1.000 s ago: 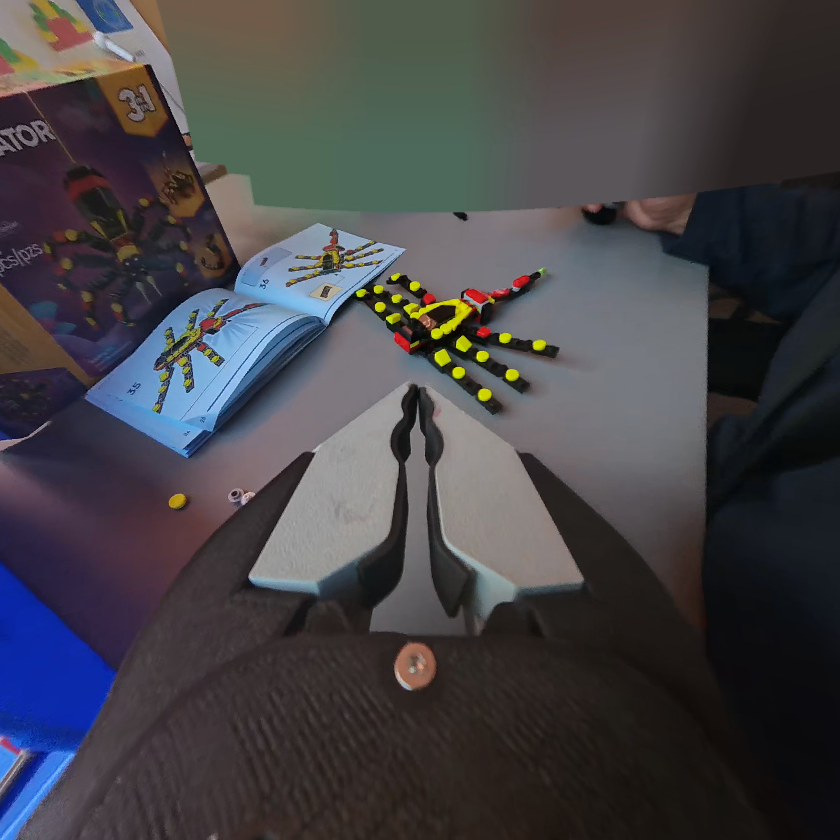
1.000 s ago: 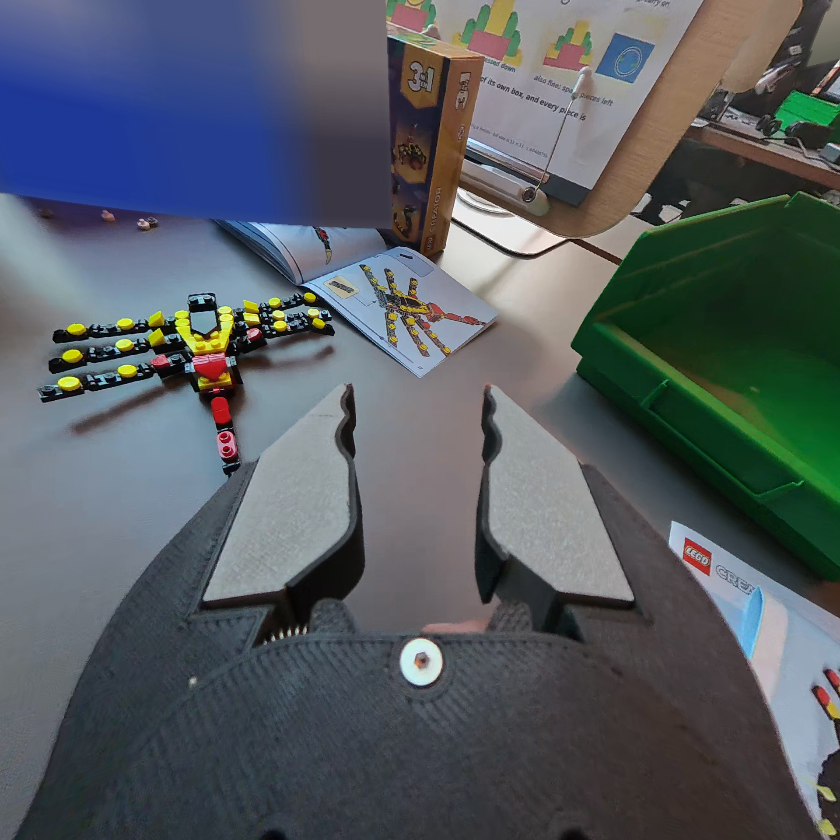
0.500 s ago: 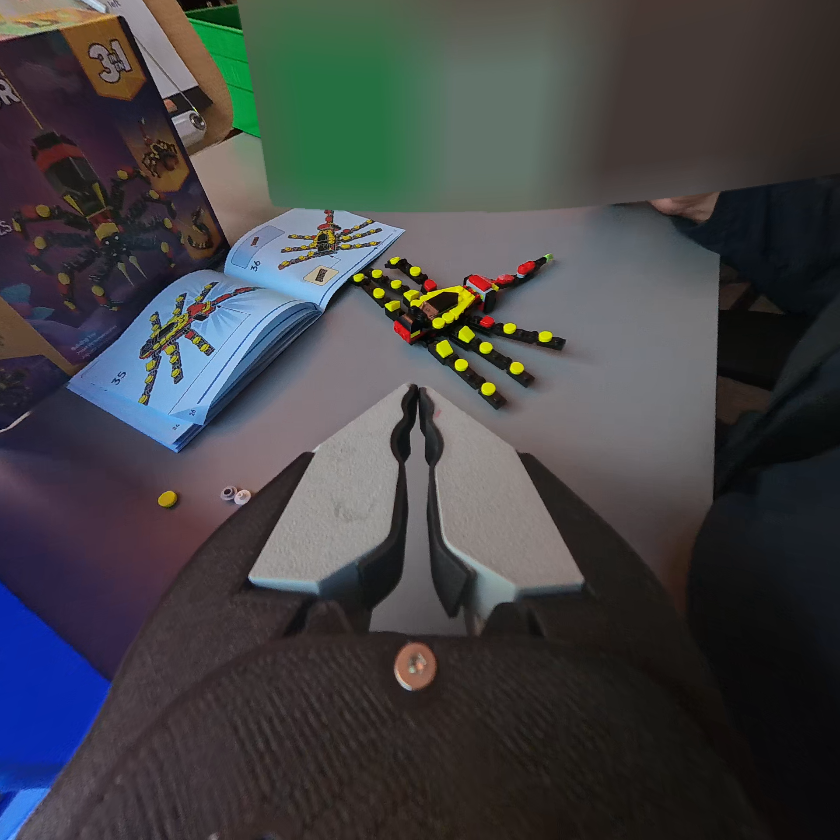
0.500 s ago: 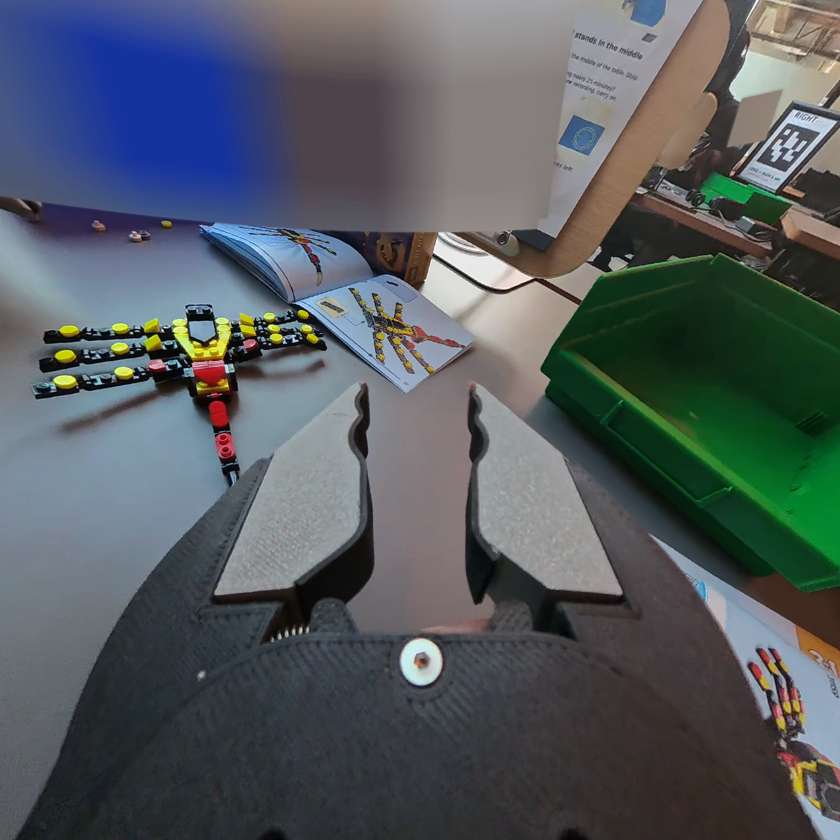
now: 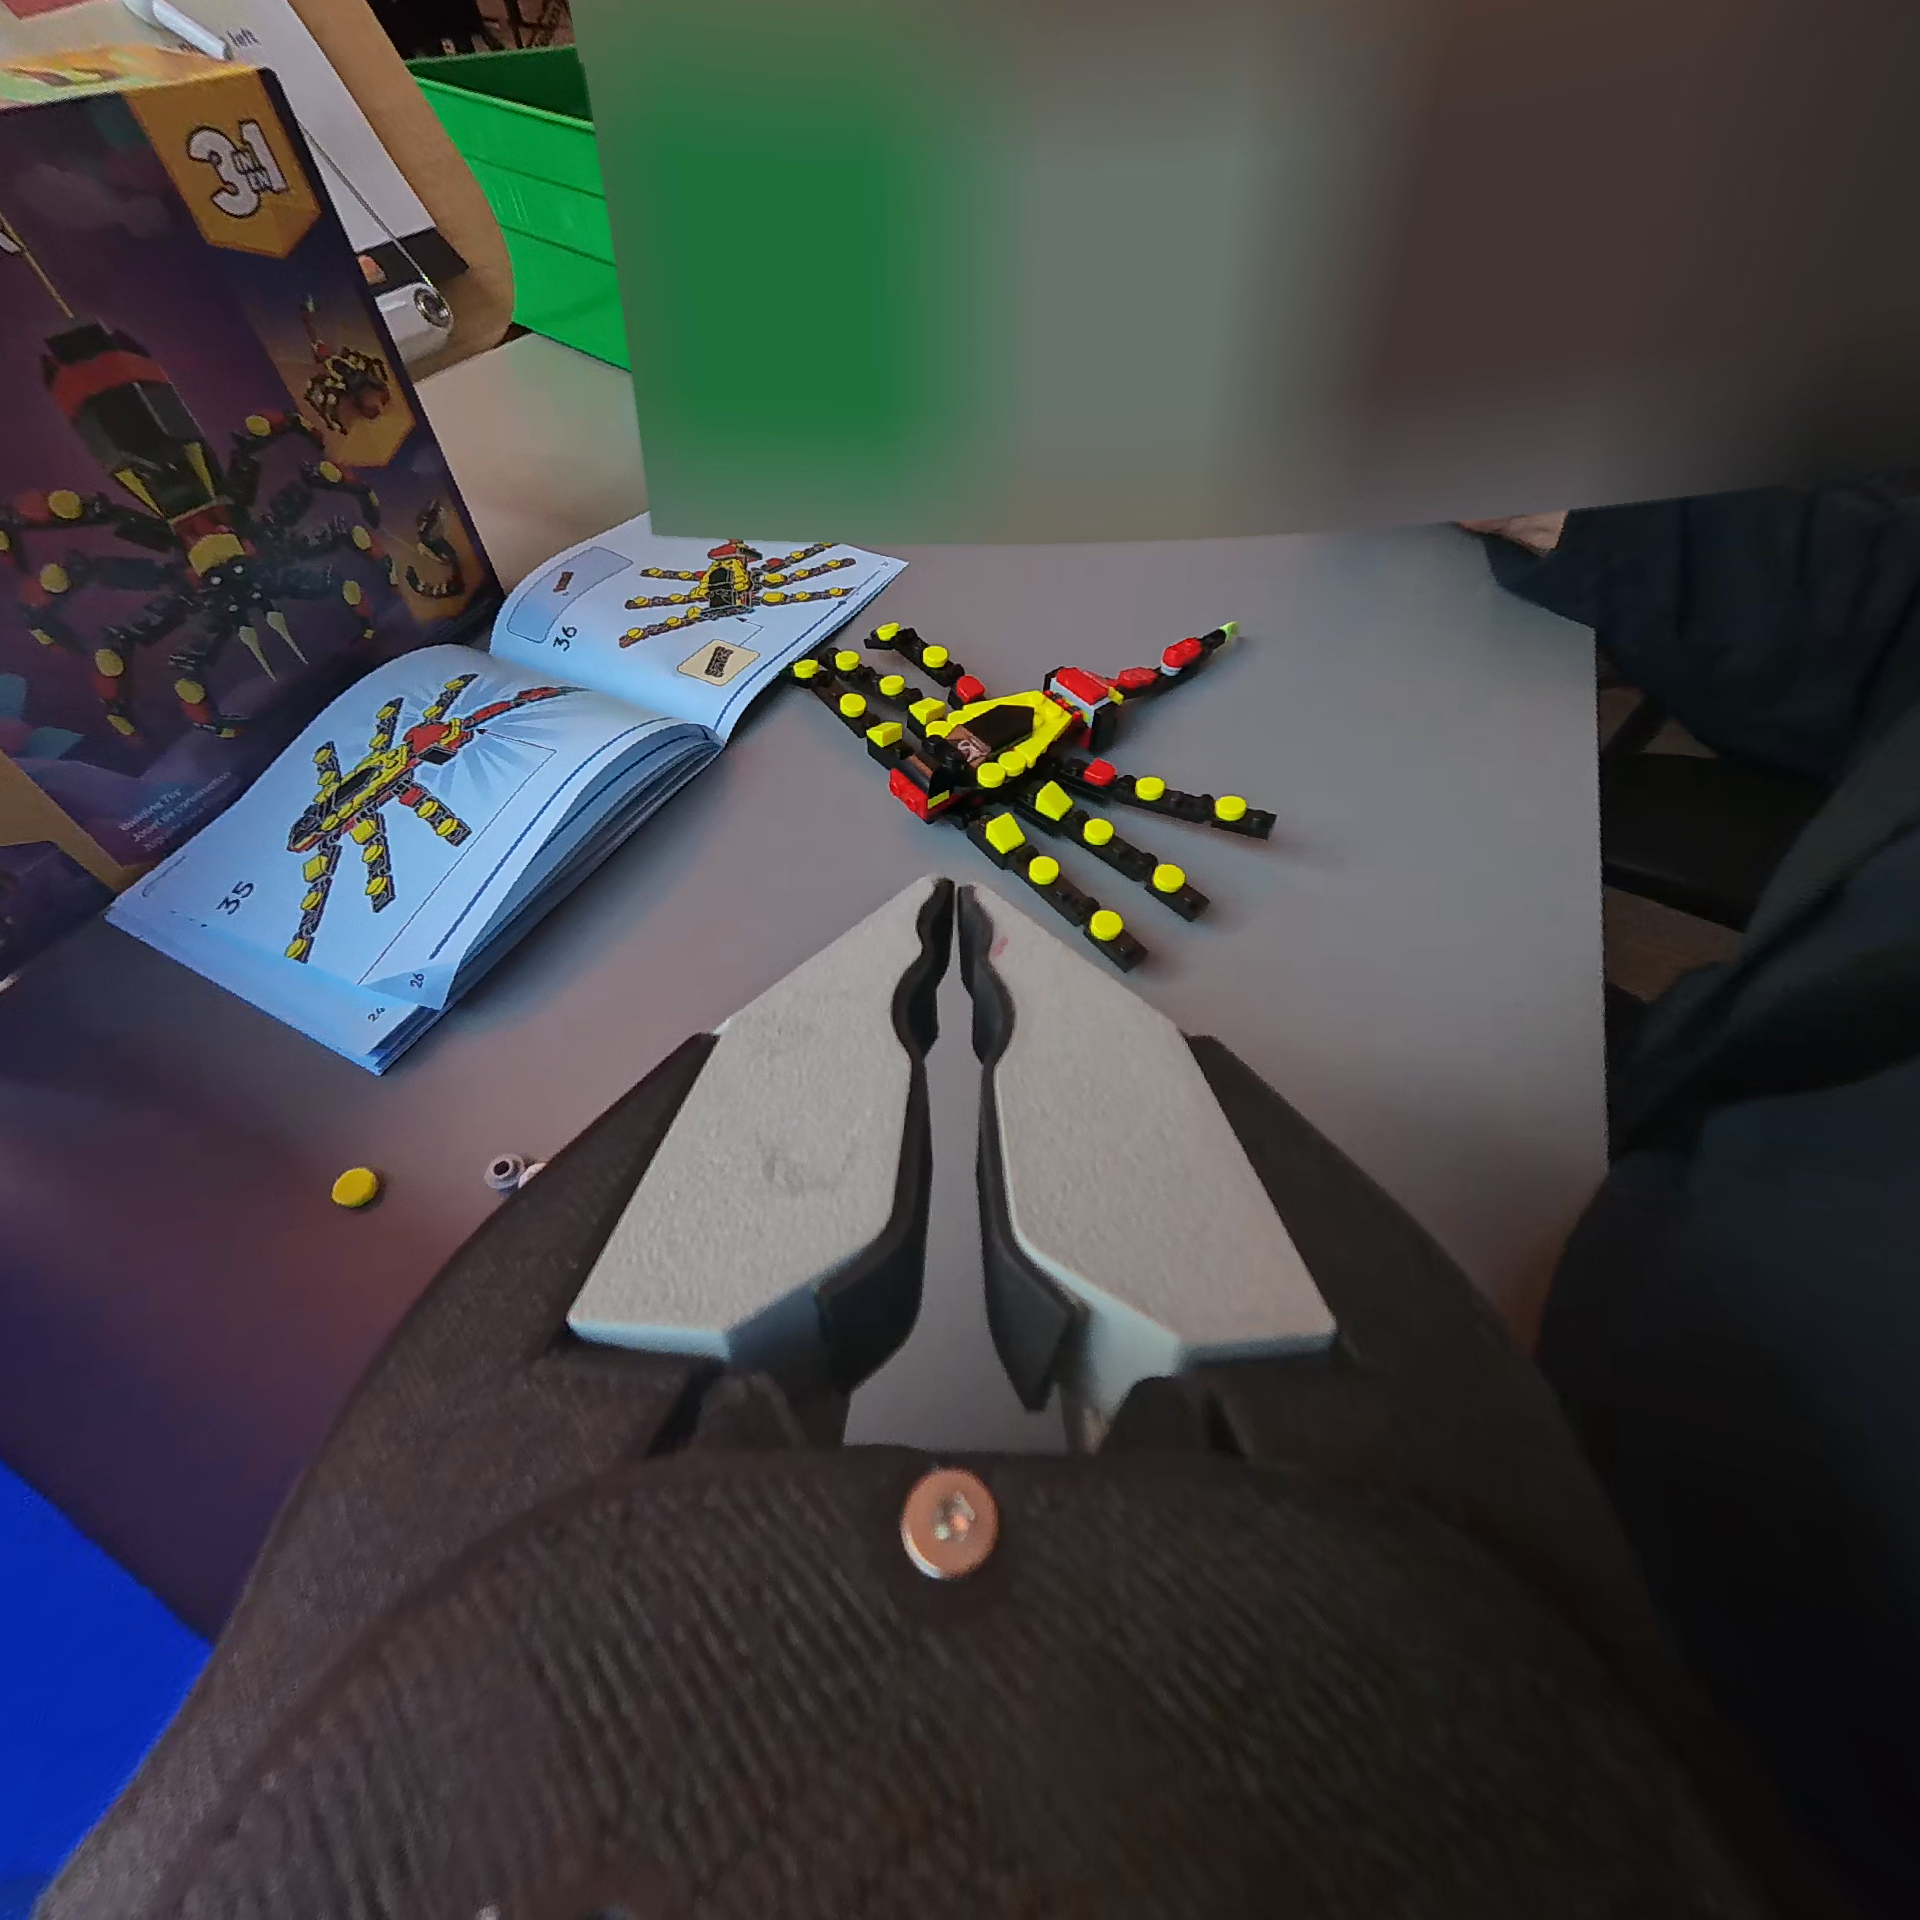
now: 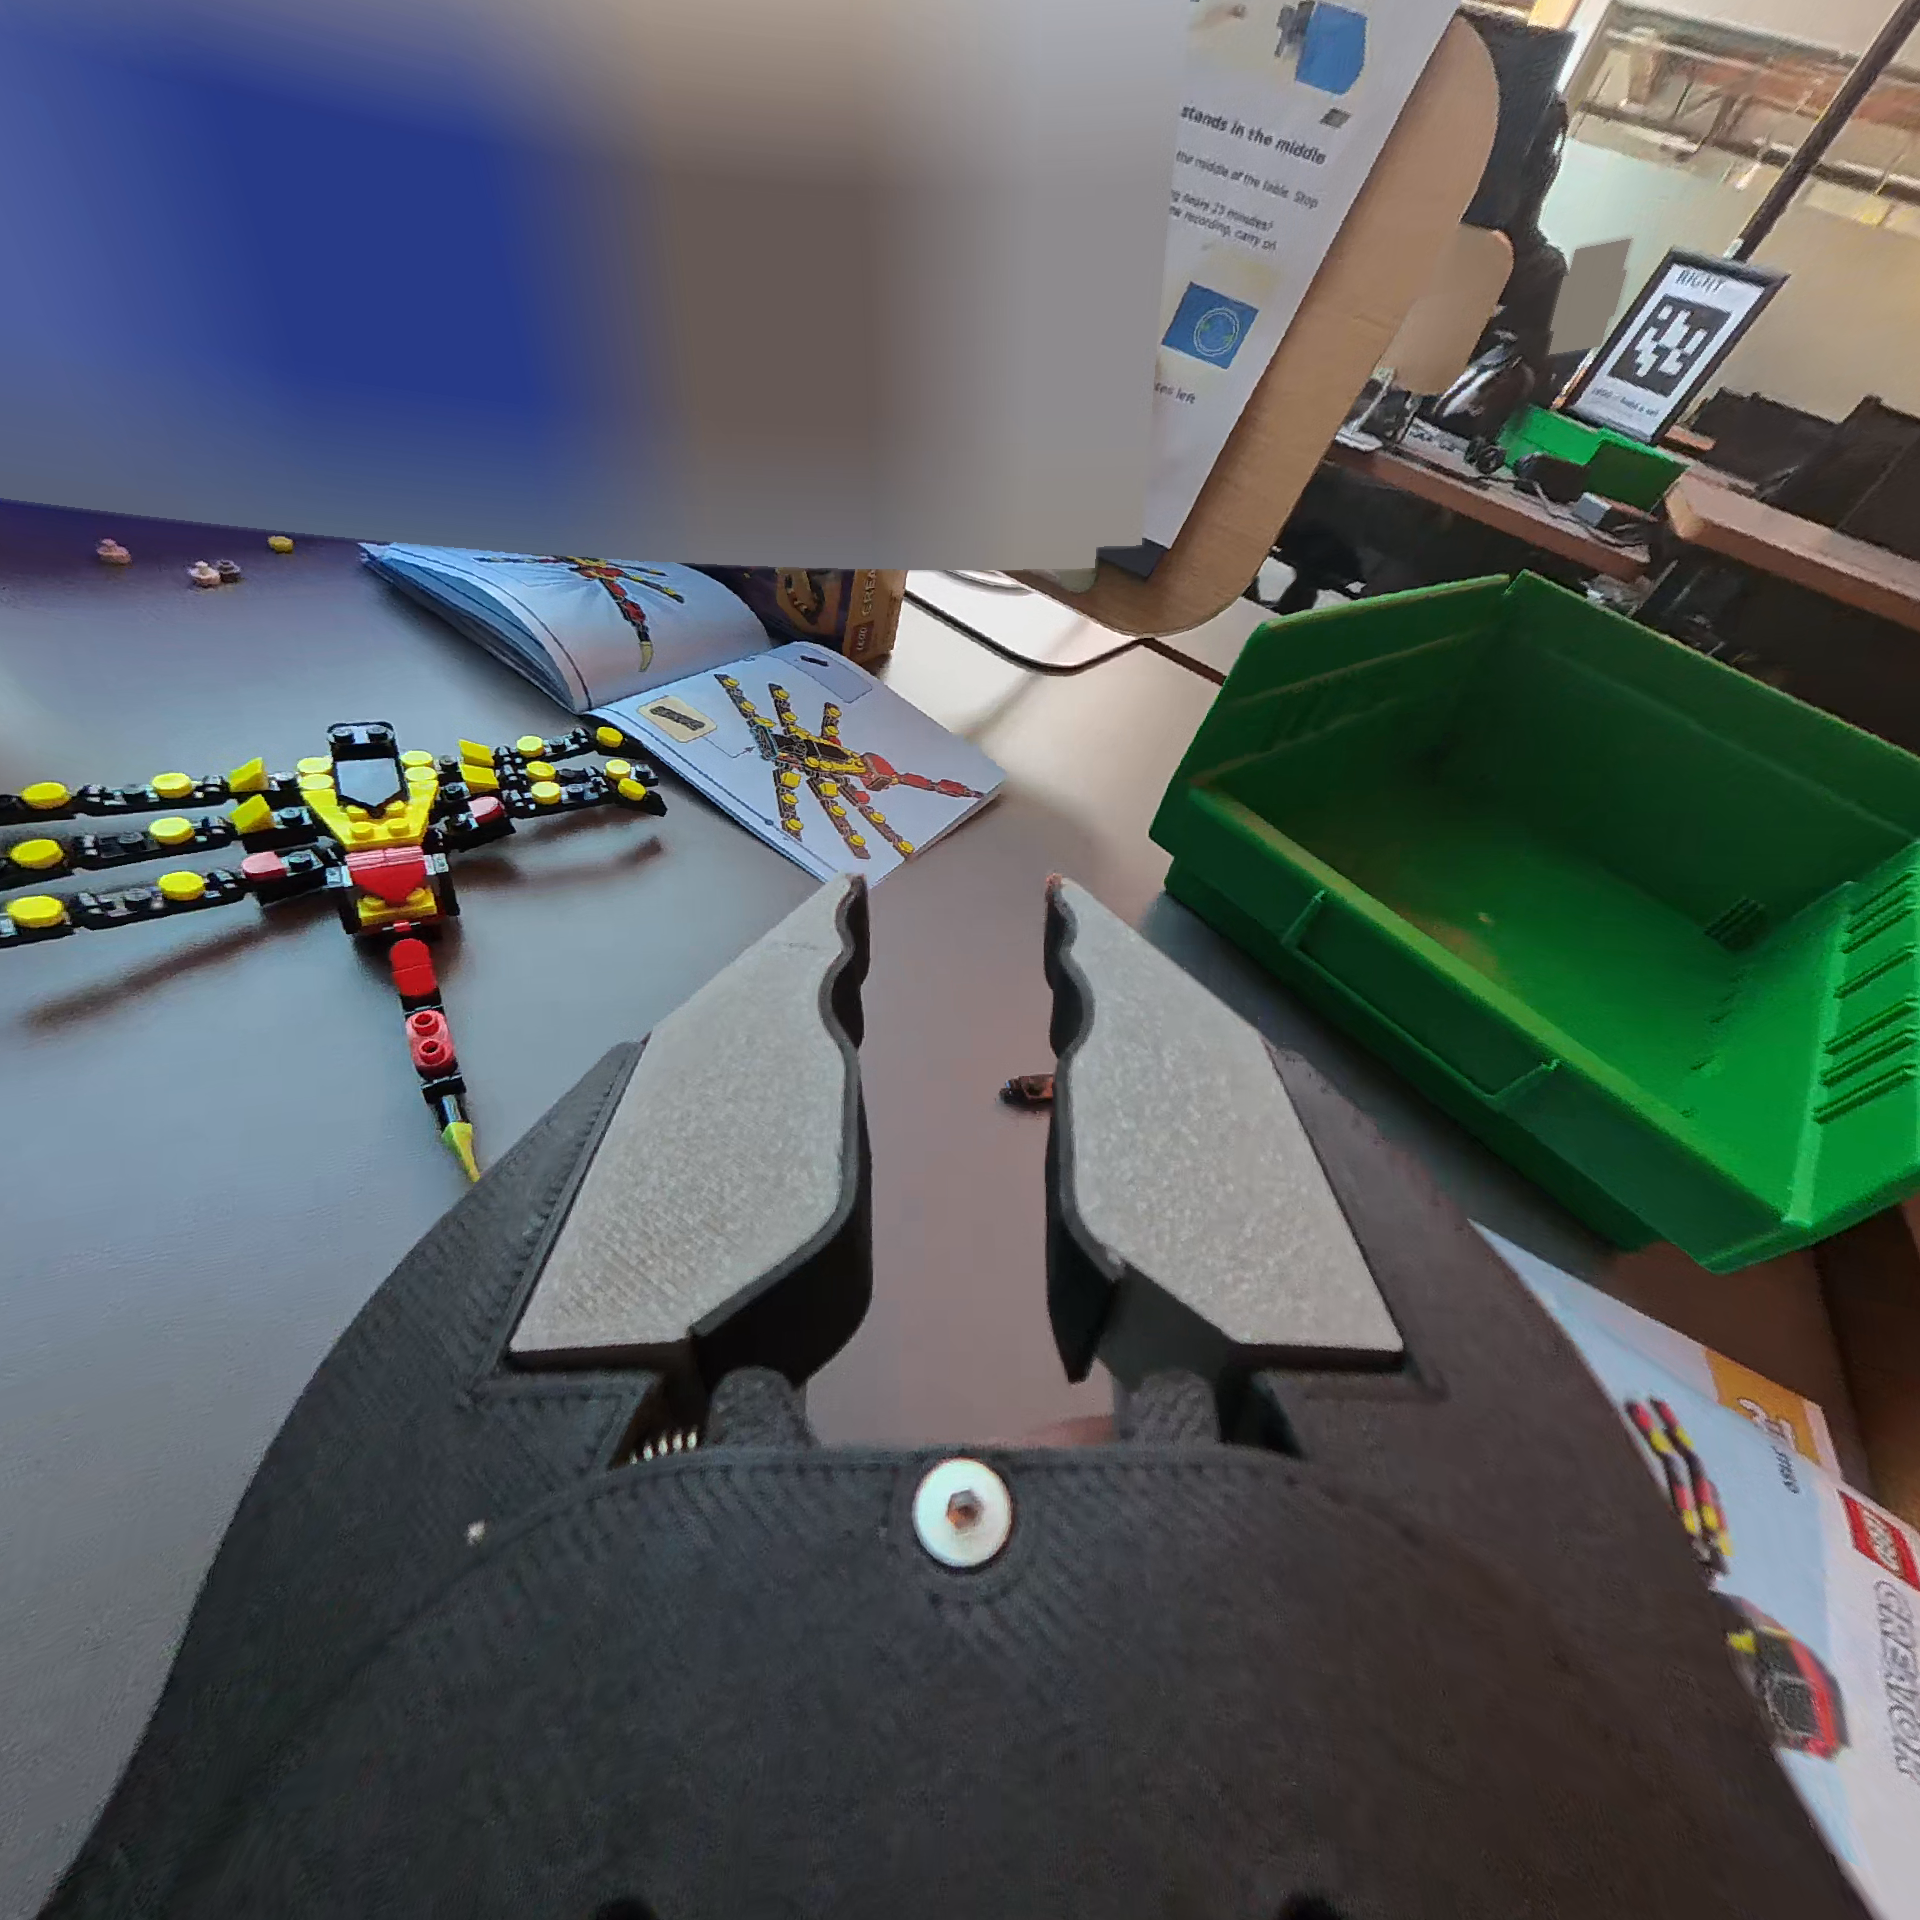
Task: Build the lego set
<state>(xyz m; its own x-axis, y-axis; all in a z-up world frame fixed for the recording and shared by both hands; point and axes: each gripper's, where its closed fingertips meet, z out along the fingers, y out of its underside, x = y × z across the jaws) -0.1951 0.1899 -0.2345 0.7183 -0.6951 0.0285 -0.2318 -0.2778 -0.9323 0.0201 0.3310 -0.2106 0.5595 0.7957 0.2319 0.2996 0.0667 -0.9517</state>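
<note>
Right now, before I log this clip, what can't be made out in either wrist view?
- Left wrist view: a blur patch covers the table's far side behind the instruction booklet; the set's box is cut by the left edge.
- Right wrist view: the small dark piece is too small to identify and half hidden by the right gripper.
- The green bin is cut by the right edge.

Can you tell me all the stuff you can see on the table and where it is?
lego model: one, black, yellow and red, flat on the table's middle
instruction booklet: one, light blue, open beside the model
set box: one, purple, standing behind the booklet
loose yellow stud: one, near the booklet
green bin: one, empty, at the table's side
small dark piece: one, by the right gripper
left gripper: shut, empty
right gripper: open, empty
</note>
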